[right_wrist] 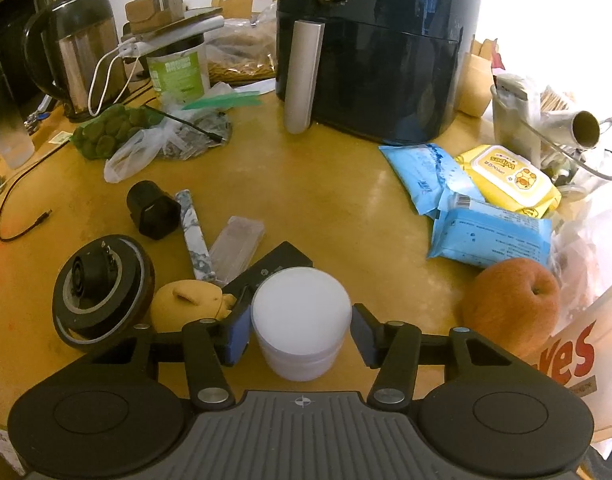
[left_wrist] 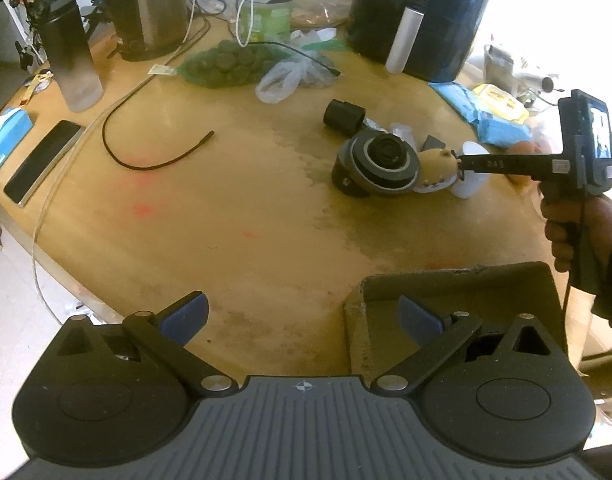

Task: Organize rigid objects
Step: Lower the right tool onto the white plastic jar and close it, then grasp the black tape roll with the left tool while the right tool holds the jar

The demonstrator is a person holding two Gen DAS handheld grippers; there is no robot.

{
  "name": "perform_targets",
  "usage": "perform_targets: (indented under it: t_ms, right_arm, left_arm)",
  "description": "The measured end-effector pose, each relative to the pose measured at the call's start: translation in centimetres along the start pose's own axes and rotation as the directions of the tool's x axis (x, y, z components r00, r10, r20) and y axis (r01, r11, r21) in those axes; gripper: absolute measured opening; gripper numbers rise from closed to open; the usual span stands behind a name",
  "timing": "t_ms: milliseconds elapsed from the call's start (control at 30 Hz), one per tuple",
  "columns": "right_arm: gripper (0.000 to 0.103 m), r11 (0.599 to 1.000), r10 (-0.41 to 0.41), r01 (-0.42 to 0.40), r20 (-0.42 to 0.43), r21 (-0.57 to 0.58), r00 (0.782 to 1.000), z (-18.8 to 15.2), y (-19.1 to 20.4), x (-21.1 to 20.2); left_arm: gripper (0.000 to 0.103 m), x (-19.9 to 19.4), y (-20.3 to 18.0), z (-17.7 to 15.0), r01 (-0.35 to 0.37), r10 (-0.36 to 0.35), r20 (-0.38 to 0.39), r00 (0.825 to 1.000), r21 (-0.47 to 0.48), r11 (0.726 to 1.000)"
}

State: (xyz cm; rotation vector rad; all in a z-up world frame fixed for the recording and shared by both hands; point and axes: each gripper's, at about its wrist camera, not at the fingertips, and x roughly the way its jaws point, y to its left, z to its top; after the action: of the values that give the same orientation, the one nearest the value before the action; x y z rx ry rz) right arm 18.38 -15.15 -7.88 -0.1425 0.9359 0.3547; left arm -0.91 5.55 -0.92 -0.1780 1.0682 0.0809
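A white round jar (right_wrist: 301, 321) stands on the wooden table between the open fingers of my right gripper (right_wrist: 302, 332); the left pad looks close to touching it, the right pad stands apart. Left of it lie a tan toy figure (right_wrist: 188, 300), a round black device (right_wrist: 100, 286), a black cap (right_wrist: 152, 209), a marbled bar (right_wrist: 193, 236), a clear case (right_wrist: 238, 246) and a flat black box (right_wrist: 272, 266). My left gripper (left_wrist: 302, 316) is open and empty over the table's near edge, beside a cardboard box (left_wrist: 458, 280). The jar shows in the left wrist view (left_wrist: 472, 176) too.
A black air fryer (right_wrist: 370, 48) stands at the back, a kettle (right_wrist: 82, 56) and green tub (right_wrist: 178, 70) back left. Wipes packs (right_wrist: 486, 200) and an apple (right_wrist: 512, 304) lie right. A black cable (left_wrist: 146, 152), phone (left_wrist: 42, 160) and bottle (left_wrist: 68, 48) sit left.
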Motion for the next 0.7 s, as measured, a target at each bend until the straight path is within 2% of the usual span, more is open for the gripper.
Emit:
perform_targets:
  t_ms: [400, 700]
  right_arm:
    - [0.056, 0.999, -0.016, 0.015, 0.017, 0.03, 1.0, -0.3, -1.7, -3.0]
    - [0.056, 0.994, -0.031, 0.029, 0.021, 0.106, 0.999, -1.3, -2.5, -5.8]
  left_arm:
    - [0.103, 0.6, -1.5, 1.9, 0.046, -0.052, 0.042, 0.998, 0.129, 0.991]
    - [0.103, 2.5, -3.3, 4.1, 0.047, -0.078, 0.098, 0.992, 0.285, 0.957]
